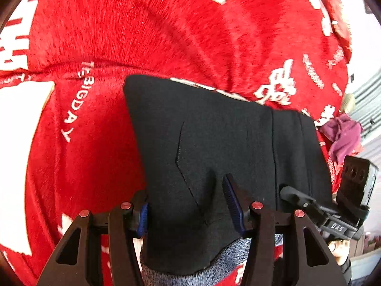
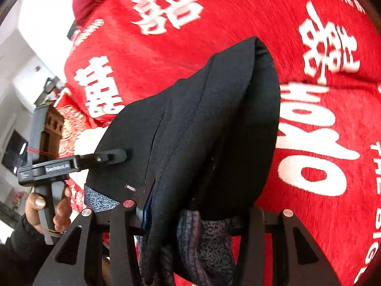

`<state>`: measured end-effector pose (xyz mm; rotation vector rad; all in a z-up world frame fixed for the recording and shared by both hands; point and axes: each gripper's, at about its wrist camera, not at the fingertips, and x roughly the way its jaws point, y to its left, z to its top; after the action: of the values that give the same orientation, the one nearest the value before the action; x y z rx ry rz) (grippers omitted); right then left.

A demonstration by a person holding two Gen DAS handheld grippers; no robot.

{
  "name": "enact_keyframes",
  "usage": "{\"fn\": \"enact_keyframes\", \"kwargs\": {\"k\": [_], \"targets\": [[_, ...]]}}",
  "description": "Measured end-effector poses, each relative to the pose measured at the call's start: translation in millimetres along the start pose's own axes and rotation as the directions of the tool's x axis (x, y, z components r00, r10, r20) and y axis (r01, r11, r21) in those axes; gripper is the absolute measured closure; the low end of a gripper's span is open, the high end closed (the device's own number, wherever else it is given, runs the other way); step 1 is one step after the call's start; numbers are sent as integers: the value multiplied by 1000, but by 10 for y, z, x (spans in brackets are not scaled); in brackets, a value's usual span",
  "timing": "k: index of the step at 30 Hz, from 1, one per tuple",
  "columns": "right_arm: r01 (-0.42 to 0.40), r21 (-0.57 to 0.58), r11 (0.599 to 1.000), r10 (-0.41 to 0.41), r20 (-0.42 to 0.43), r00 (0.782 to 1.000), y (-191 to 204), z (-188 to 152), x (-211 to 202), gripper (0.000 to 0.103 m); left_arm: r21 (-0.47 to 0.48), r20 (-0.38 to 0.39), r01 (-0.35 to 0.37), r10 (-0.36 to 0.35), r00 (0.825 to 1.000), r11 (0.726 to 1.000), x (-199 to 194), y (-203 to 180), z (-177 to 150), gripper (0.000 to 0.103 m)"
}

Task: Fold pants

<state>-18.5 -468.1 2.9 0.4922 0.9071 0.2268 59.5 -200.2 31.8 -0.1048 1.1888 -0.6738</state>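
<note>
One pair of black pants (image 1: 214, 143) hung gripped between two grippers, the left gripper (image 1: 190, 205) and right gripper (image 2: 190, 205), each clamped on the fabric's near edge. Beyond lay one red blanket (image 1: 142, 23), wide and open, with one purple cloth (image 1: 343, 133) at its far edge.

Black fleece-lined pants (image 1: 214, 138) hang clamped between the left gripper (image 1: 188, 205) blue-padded fingers; behind the pants spreads a red plush blanket (image 1: 133, 28) with white lettering; the right gripper (image 1: 307, 202) grips their right edge.
</note>
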Motion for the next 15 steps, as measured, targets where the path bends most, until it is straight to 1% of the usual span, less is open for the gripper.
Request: {"fn": "enact_keyframes", "kwargs": {"k": [2,3,4,5,6,7,8,10,12,13,14,15], "targets": [[26,27,999,-25,-41,999,-210,63,272,53,6,-23,-26,26,999,1000,183,55,46,48],[40,33,999,-38,-57,998,-289,79,377,52,15,-39,-55,55,998,998,287,95,56,48],[54,45,998,-51,-73,996,-378,86,481,48,16,-60,-82,83,995,996,385,143,35,48],[63,69,996,-57,-88,995,-486,81,597,44,18,-76,-90,91,993,996,446,170,1,46],[60,91,994,-51,-96,994,-574,69,667,41,20,-80,-90,92,993,996,474,207,-45,42],[49,112,993,-39,-98,994,-642,60,692,35,25,-73,-86,88,993,996,468,225,-75,41],[39,129,991,-26,-101,995,-692,48,685,31,24,-71,-69,71,995,997,438,251,-102,41],[42,143,989,-27,-101,994,-741,23,614,30,9,-71,-59,60,996,998,354,277,-116,41],[68,159,985,-59,-64,996,-801,2,429,30,30,-48,-99,100,994,995,172,247,-152,41],[101,165,981,-98,-29,995,-820,-19,296,30,53,-28,-142,144,989,988,74,206,-180,41],[128,162,978,-131,8,991,-843,-30,196,30,68,-15,-168,169,985,983,6,166,-201,30],[155,147,977,-164,50,985,-777,-51,65,30,85,2,-175,176,984,981,-77,102,-240,20]]}}
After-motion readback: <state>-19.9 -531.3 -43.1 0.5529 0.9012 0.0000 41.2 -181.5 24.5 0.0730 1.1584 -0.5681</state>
